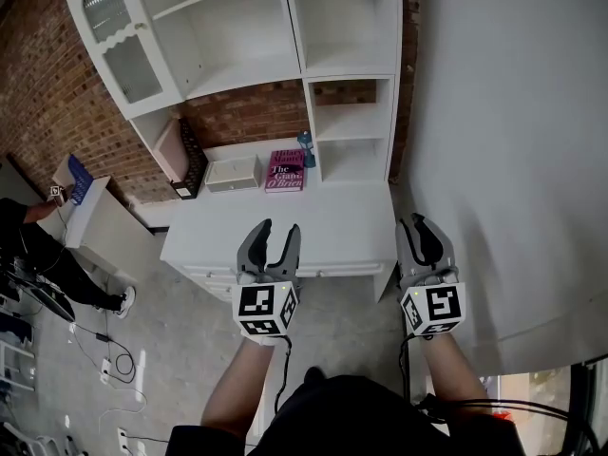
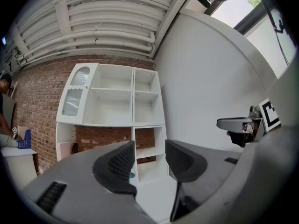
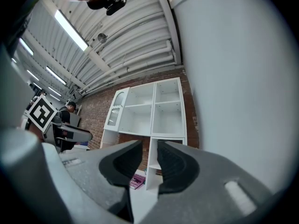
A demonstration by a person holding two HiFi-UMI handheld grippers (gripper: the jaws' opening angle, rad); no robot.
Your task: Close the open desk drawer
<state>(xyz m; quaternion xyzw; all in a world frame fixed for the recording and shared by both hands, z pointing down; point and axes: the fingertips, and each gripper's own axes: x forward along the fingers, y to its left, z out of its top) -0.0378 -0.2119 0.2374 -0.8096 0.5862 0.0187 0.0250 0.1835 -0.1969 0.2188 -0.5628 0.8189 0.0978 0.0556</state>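
The white desk (image 1: 361, 226) with its shelf unit stands ahead of me. Its drawer fronts (image 1: 318, 273) show as a narrow band under the front edge, and I cannot tell how far any of them stands out. My left gripper (image 1: 279, 228) hovers over the desk's front edge, open with nothing between its fingers; in the left gripper view the left gripper (image 2: 149, 157) points level at the shelves. My right gripper (image 1: 419, 221) hangs just off the desk's right front corner. In the right gripper view the right gripper (image 3: 149, 160) has a narrow empty gap and is open.
On the desk lie a pink book (image 1: 285, 171), a white tray (image 1: 233, 173) and a blue bottle (image 1: 306, 147). A large white wall (image 1: 513, 160) closes the right side. A person (image 1: 28, 245) stands at the far left by a small table, with cables (image 1: 114, 359) on the floor.
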